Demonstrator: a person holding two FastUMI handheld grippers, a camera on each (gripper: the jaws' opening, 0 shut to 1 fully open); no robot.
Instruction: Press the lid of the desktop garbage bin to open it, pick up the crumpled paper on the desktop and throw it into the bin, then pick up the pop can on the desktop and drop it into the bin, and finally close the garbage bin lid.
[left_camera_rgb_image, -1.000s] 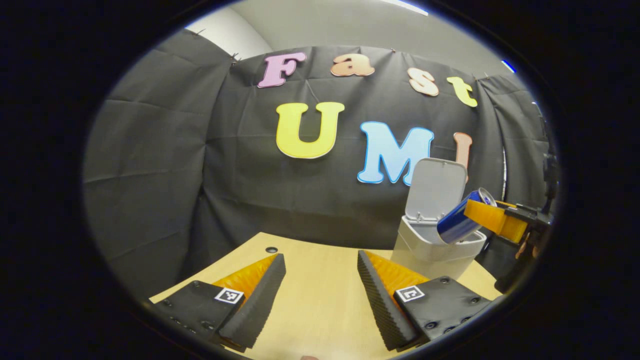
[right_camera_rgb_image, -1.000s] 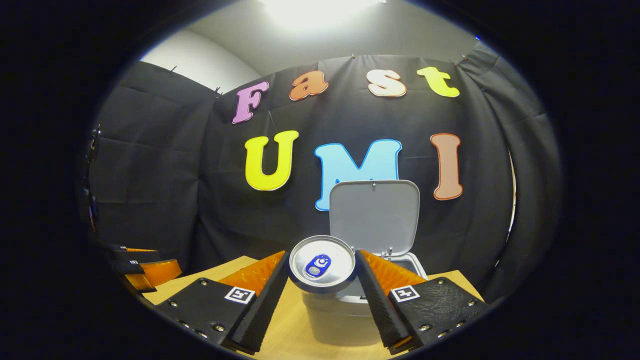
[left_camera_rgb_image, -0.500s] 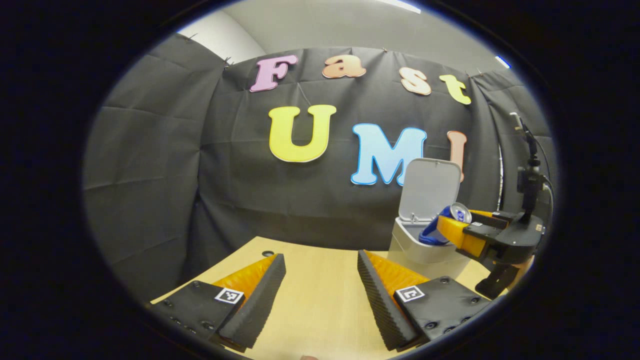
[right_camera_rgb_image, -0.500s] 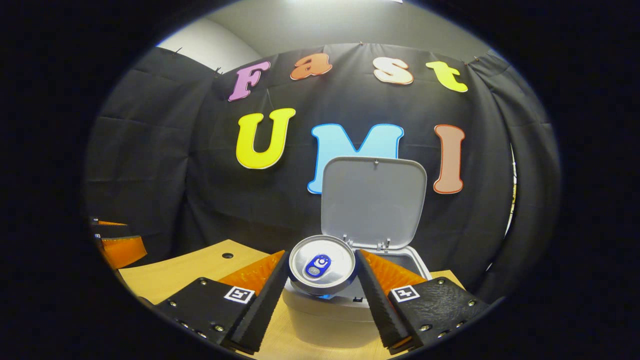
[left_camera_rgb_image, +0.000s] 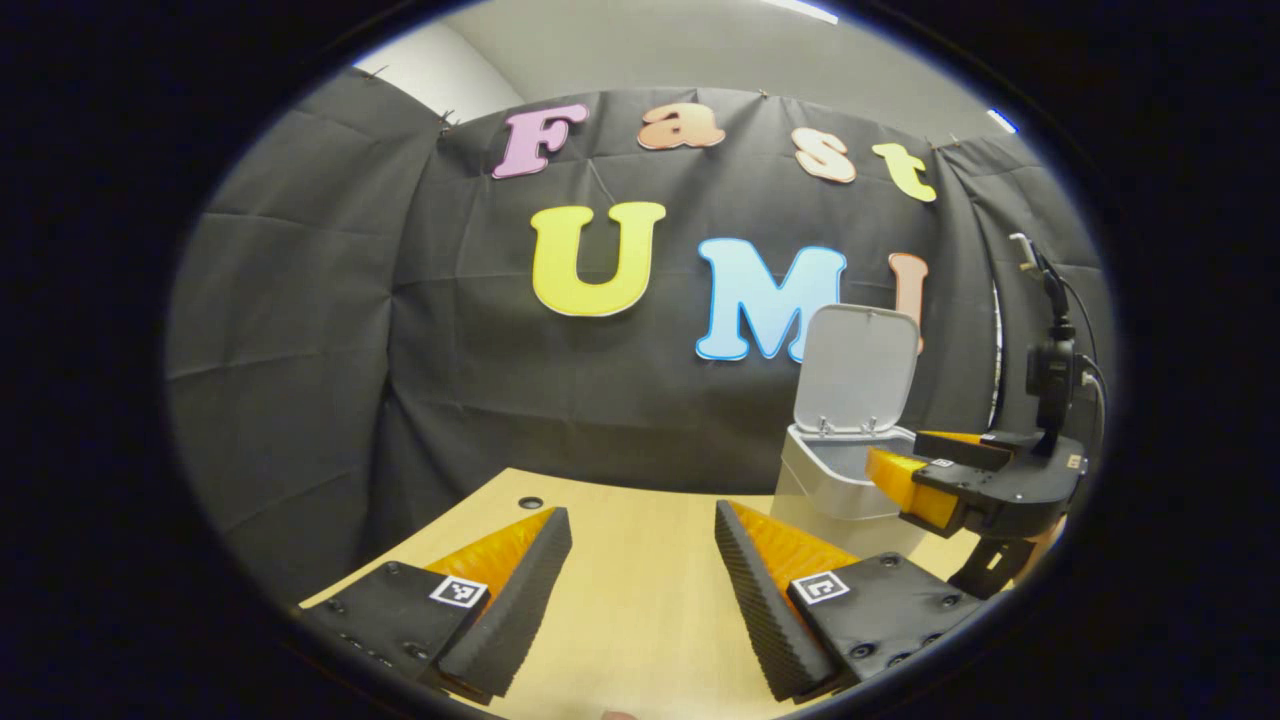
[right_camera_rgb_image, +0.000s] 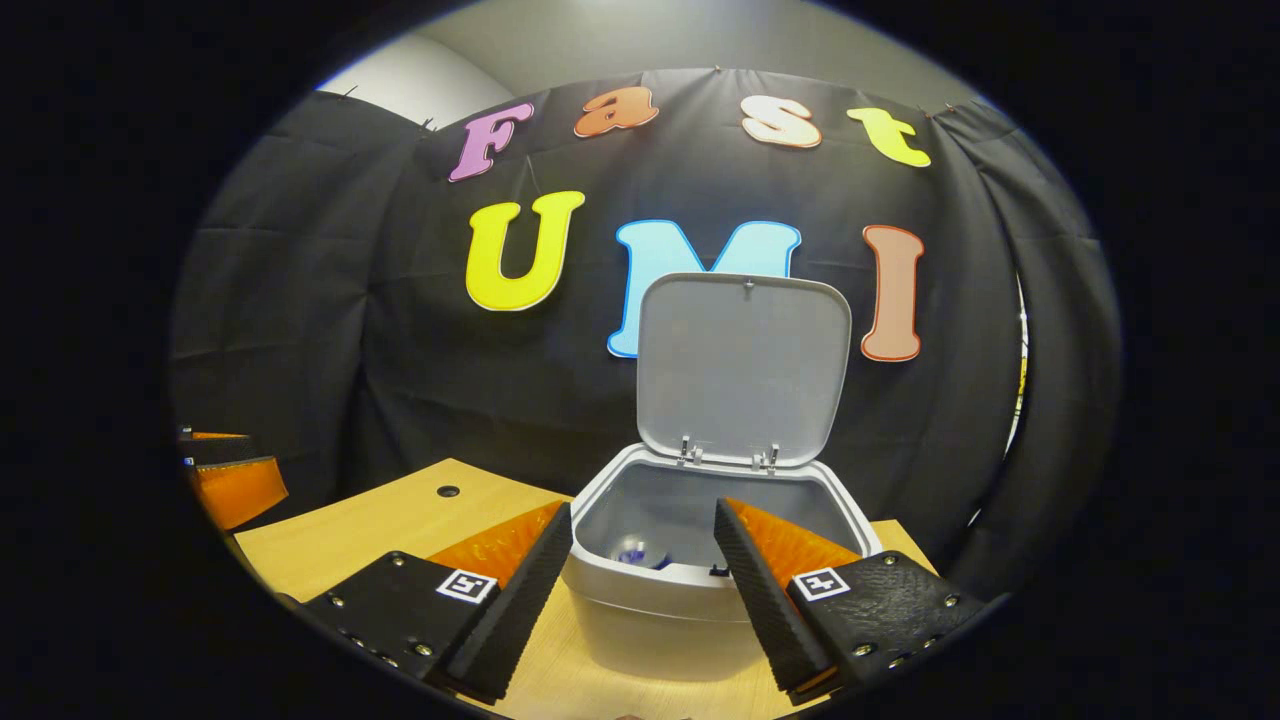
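Right hand-held gripper (right_camera_rgb_image: 640, 560) empty, jaws apart at bin (right_camera_rgb_image: 650, 610) rim; pop can (right_camera_rgb_image: 640, 551) inside, lid (right_camera_rgb_image: 742, 367) upright. Left hand-held gripper (left_camera_rgb_image: 640, 570) open over bench (left_camera_rgb_image: 640, 620).

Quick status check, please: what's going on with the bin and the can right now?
Both grippers open, right gripper at the bin. Pop can lies inside. Lid up, not yet closed. Nothing in the way.

We see a black cloth wall (left_camera_rgb_image: 500, 380) hanging in folds across the back and curving round both sides of the booth. Above it runs a pale grey ceiling (left_camera_rgb_image: 680, 45), with a white wall (left_camera_rgb_image: 430, 75) showing at the upper left corner. Below the cloth lies a light wooden table (left_camera_rgb_image: 640, 590), a small round hole (left_camera_rgb_image: 530, 502) near its far left edge.
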